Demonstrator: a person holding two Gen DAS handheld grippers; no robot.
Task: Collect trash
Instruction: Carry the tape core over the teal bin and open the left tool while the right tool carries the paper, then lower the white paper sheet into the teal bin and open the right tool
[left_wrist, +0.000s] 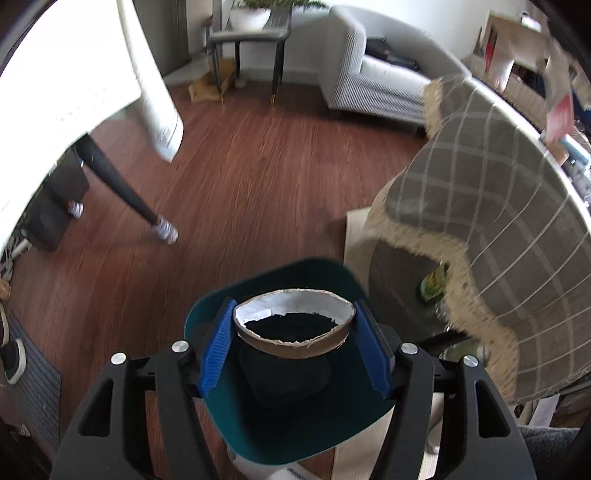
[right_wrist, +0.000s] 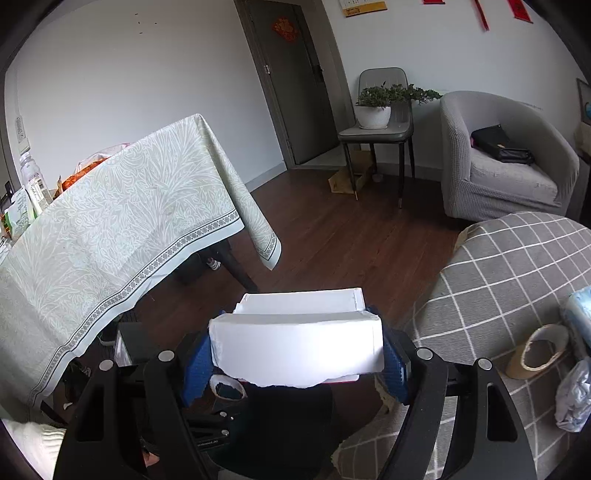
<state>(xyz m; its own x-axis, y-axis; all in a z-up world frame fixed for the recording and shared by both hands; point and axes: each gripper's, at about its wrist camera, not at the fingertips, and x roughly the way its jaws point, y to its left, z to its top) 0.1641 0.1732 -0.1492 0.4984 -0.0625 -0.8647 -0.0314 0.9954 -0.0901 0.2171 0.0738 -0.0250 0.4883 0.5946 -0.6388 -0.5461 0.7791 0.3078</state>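
Left tool (left_wrist: 293, 345), closed on a squashed cardboard tape core (left_wrist: 294, 334), held directly above the open mouth of a teal trash bin (left_wrist: 280, 439) standing on the wooden floor (left_wrist: 258, 177). Right tool (right_wrist: 295, 356), clamped across a torn white paper box (right_wrist: 297, 350), raised beside the checked tablecloth (right_wrist: 498, 280) of the low table; the bin below it is mostly hidden, so whether the box is over the opening cannot be told. A second tape core (right_wrist: 537, 350) and a crumpled plastic bag (right_wrist: 574, 398) lie on the cloth, apparently not yet collected. Risks, as judged: the oval core is wide relative to the bin mouth and, if let go off-centre, may strike the rim and roll across the floor; the light, flimsy box may crumple further or slip out and land outside the bin.
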